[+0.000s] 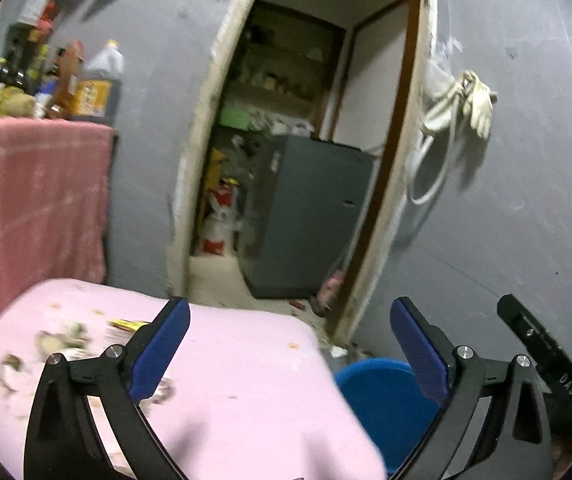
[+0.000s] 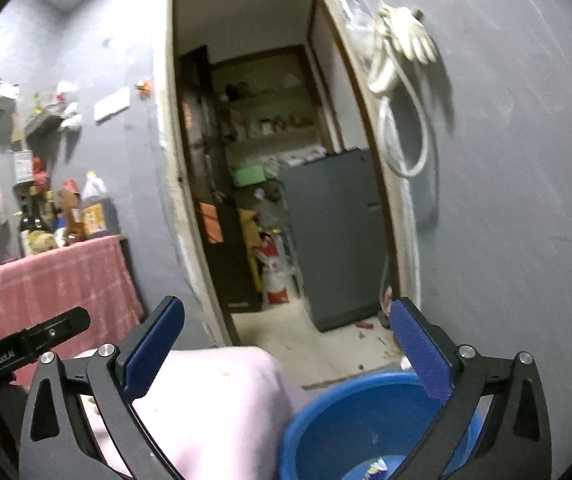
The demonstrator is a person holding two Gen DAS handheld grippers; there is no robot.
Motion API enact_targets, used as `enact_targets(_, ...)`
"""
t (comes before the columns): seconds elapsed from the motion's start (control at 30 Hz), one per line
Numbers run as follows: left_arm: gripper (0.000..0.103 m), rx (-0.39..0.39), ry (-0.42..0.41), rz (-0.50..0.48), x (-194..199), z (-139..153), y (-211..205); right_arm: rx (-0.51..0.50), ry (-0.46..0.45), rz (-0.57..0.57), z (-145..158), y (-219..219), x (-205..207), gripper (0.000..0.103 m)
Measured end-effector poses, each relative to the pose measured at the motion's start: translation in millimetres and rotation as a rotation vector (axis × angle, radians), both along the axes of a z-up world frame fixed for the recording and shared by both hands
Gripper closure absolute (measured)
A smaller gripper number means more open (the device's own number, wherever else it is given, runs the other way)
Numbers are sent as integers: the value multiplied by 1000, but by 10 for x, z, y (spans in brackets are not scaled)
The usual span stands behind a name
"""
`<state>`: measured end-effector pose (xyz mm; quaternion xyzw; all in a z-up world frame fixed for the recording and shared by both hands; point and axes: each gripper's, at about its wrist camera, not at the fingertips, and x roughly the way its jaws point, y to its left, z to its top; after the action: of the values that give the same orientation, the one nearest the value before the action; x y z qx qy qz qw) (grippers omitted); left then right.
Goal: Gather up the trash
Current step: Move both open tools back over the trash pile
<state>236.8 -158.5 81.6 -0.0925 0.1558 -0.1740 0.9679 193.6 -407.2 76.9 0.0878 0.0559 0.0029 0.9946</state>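
Observation:
My left gripper [image 1: 290, 308] is open and empty, held over a pink-covered table [image 1: 246, 380]. Food scraps [image 1: 62, 340] and a yellow wrapper [image 1: 126, 324] lie on the pink cloth at the lower left, behind the left finger. A blue bucket [image 1: 378, 392] stands on the floor just right of the table. My right gripper [image 2: 288, 308] is also open with nothing between its fingers, above the table's corner [image 2: 214, 400] and the blue bucket [image 2: 346, 412]. A printed wrapper [image 2: 374, 470] lies at the bucket's bottom.
A grey wall with an open doorway [image 1: 306, 140] faces me; a grey cabinet [image 1: 310, 216] stands inside. To the left is a red-cloth table [image 1: 34, 192] with bottles [image 1: 98, 84]. White gloves and a hose [image 1: 462, 104] hang on the wall to the right.

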Motion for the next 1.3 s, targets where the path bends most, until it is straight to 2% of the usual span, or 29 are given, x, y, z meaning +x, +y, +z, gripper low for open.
enact_targets(0.3,3,35,-80,139,-442,-16,665,-63,-129,105,159,758,-167,0)
enact_targets(0.43,3,68,-84,194,-549,-85,969,-69,-144,161,118,1036,-175,0)
enact_targets(0.57,3,99,-64,242,-563,-238,1249,-88,-104,218,31,1310,-81,0)
enact_targets(0.73,3,102,-13,279,-497,-448,1553,-103,-51,266,-110,1520,74,0)
enact_targets(0.9,3,101,10,294,-440,-664,1717,-96,-44,313,-259,1639,192,0)
enact_targets(1.07,3,108,17,286,-375,-785,1776,-136,-23,338,-401,1779,301,0)
enact_targets(1.2,3,96,78,254,-267,-852,1816,-178,59,351,-515,1910,452,0)
enact_targets(1.3,3,85,155,227,-136,-894,1839,-183,146,382,-605,1958,586,0)
